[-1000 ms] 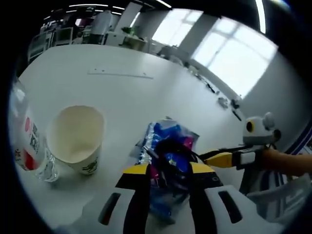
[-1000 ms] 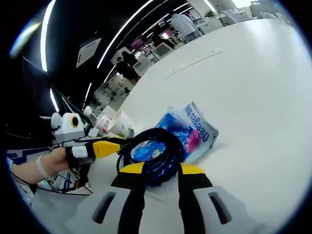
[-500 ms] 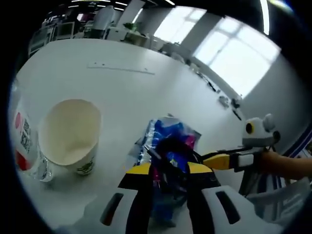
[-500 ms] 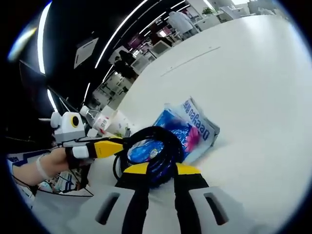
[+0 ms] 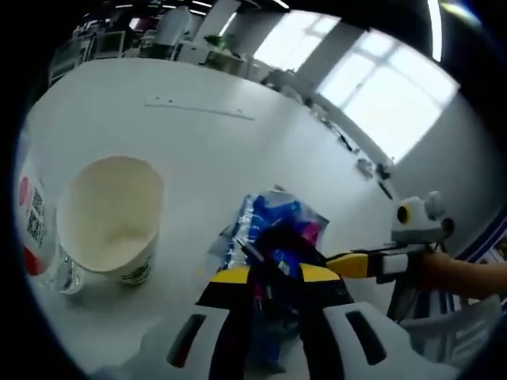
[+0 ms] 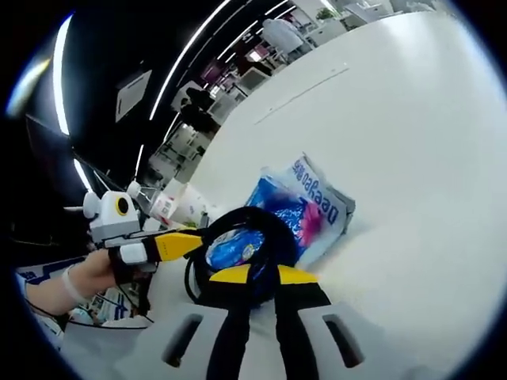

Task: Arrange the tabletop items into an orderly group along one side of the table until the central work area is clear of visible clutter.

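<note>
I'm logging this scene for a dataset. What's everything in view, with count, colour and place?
Snack bag: one, blue and pink, on the white table.
Cable coil: one, black, on the snack bag, between both grippers' jaws.
Paper cup: one, white, empty, left of the bag.
Bottle: one, clear with red-white label, touching the cup.
Left gripper: yellow-tipped, closed on the coil.
Right gripper: yellow-tipped, closed on the coil.

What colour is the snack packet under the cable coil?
Blue with pink patches; the packet shows best in the right gripper view.
</note>
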